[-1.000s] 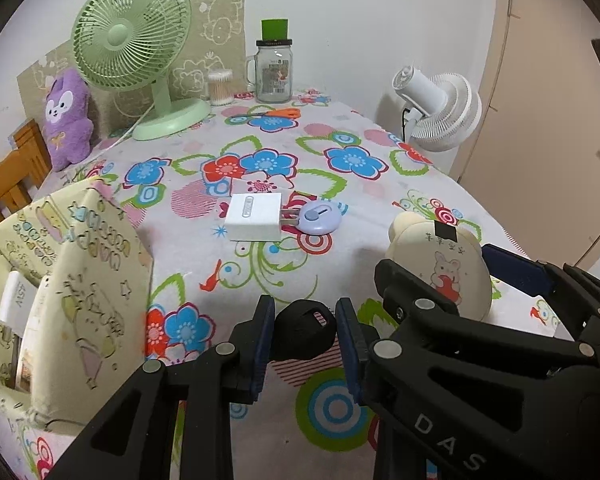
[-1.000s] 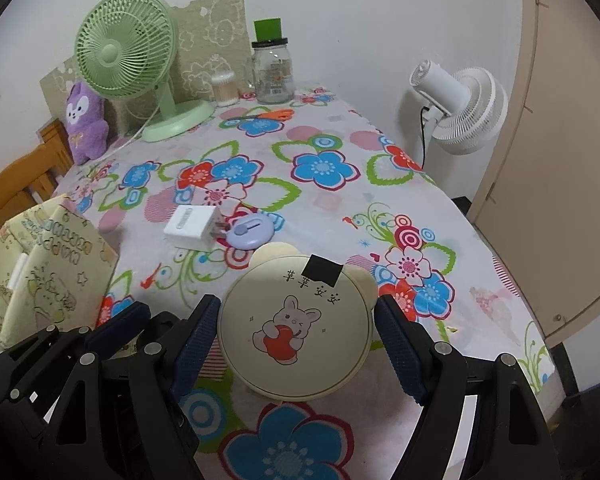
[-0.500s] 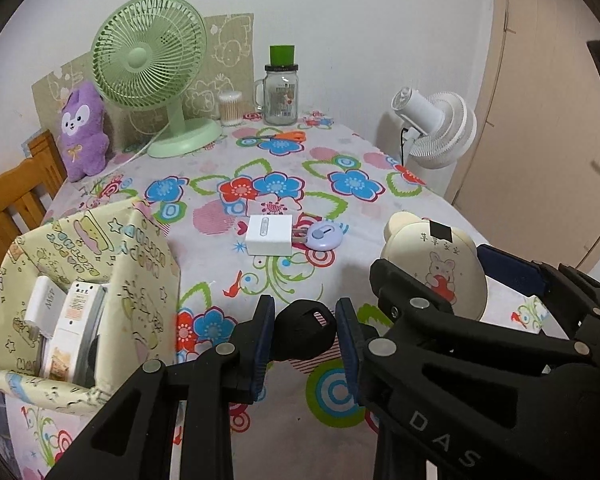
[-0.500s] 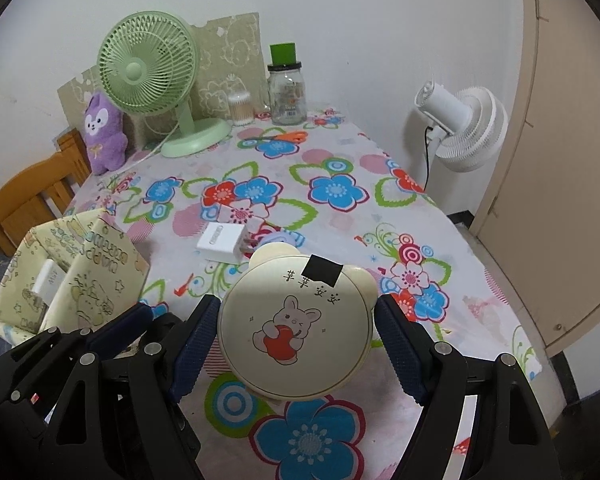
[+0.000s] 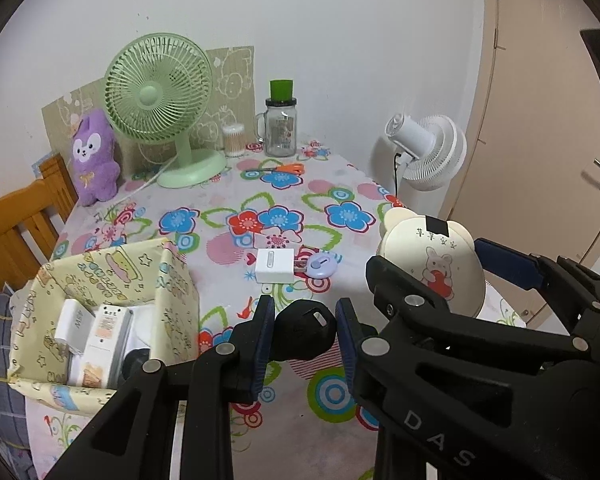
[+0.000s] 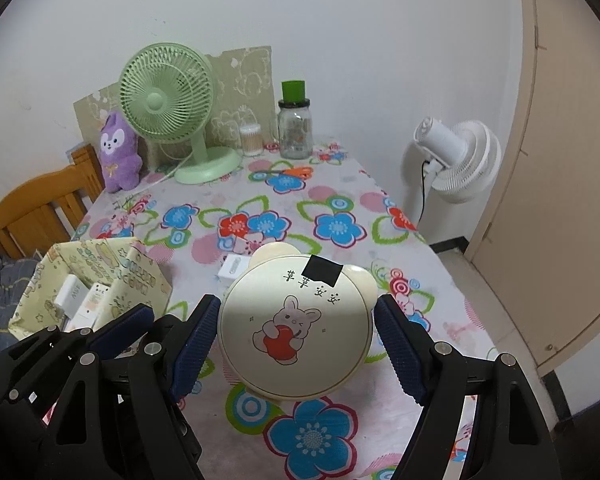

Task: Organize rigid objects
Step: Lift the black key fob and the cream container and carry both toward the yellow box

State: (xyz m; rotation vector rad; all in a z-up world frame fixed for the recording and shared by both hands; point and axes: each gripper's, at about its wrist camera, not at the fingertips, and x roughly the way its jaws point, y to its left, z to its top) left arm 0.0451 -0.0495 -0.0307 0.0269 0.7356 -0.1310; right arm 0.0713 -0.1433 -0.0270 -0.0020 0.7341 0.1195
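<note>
Left gripper (image 5: pixel 305 330) clamps black plug (image 5: pixel 306 332); right gripper (image 6: pixel 294 340) clamps cream case (image 6: pixel 296 326). Advice: lower both level into left bin (image 5: pixel 176 280).

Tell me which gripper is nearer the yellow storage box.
Left. The left gripper, holding a black plug, is beside the yellow storage box; the right gripper is farther away on the other side.

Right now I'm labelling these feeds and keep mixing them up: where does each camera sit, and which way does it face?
Left wrist: on the left gripper, facing down the floral table; jaws shut on a black plug, right gripper alongside.
Right wrist: on the right gripper, same heading; jaws clamp a cream bunny case.
Shared: green fan, patterned storage box, white charger.
</note>
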